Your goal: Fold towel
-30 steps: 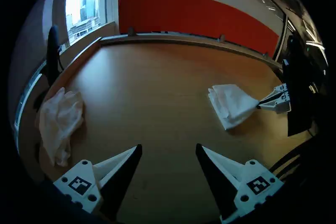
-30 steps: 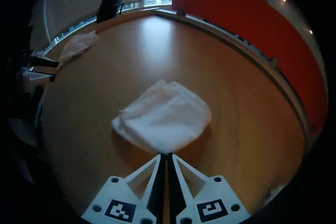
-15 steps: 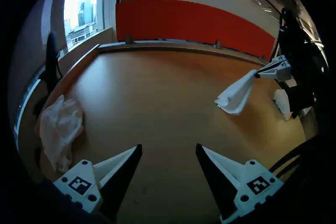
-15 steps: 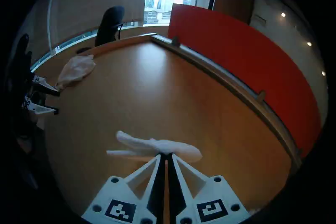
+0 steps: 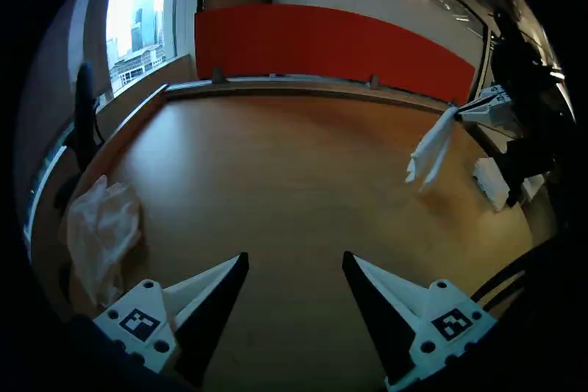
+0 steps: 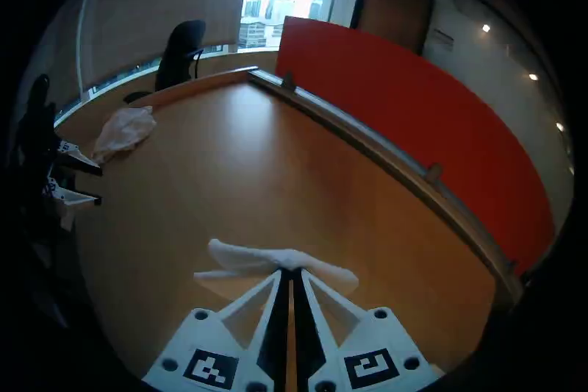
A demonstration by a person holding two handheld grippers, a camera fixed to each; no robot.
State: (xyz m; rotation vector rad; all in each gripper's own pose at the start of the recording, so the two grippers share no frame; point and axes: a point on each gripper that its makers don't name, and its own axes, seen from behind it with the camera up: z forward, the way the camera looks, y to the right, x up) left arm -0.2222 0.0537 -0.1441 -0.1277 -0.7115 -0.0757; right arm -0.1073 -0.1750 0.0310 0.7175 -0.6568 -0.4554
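Risen since a second ago: small white cloth towel [image 5: 432, 153], then lying folded on the table, now hanging clear of it from the right gripper [image 6: 292, 274], whose fingers are pressing together on one pinched corner.

Near: left gripper [image 5: 294, 259], fingers standing wide apart, gripping nothing, hovering over the broad brown wooden table [image 5: 279, 171]. Crumpled white cloth heap [image 5: 99, 234] lying at the table's left edge.

Middle: towel dangling over the table's right side, long axis running near vertical and slightly tilted, held corner pointing up, free end pointing down at the wood. Flat white folded stack [image 5: 491, 182] sitting just beyond it, near the edge.

Far: long red partition panel [image 5: 331, 43] backing the table.

Handling note: probably carrying the towel to the stack. This is likely going best with a firm pinch, the tail clearing the wood, and a square lowering.
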